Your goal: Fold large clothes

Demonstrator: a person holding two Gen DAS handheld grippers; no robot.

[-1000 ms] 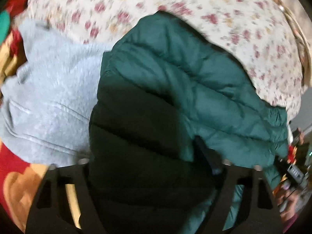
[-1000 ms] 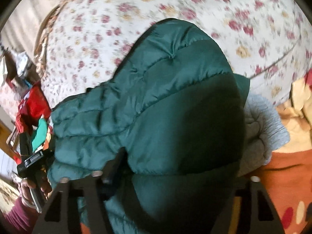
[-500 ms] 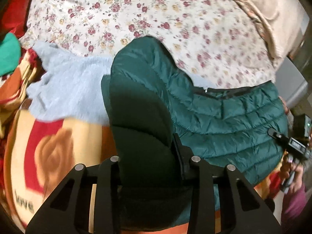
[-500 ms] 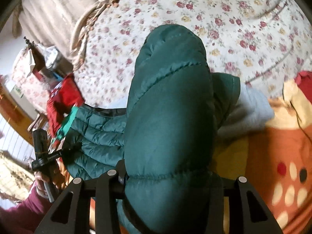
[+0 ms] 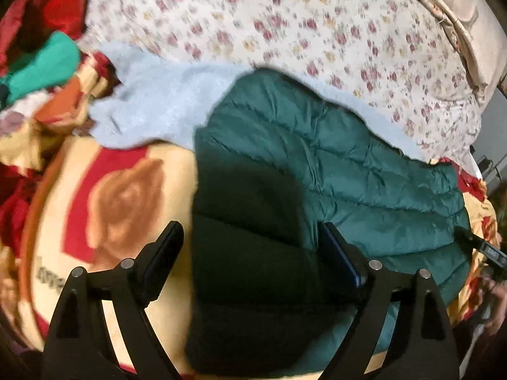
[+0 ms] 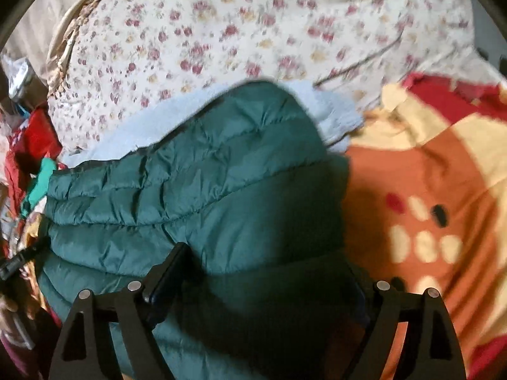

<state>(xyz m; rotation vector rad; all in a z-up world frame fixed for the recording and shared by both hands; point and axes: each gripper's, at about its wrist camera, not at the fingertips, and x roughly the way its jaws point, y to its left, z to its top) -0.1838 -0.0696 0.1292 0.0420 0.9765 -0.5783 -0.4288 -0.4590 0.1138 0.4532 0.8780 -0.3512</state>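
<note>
Left wrist view: left hand-held gripper [image 5: 250,243] has just opened wide astride the dark-green quilted puffer jacket [image 5: 348,171]. Right hand-held gripper [image 6: 269,266] likewise. Springy padding could unfold the released fold.

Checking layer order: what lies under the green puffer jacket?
The green puffer jacket lies on a light blue fleece garment and a patterned blanket. What it covers stays hidden.

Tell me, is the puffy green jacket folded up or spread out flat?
Folded. The green jacket lies doubled over itself in layers on the blanket, not spread out.
</note>
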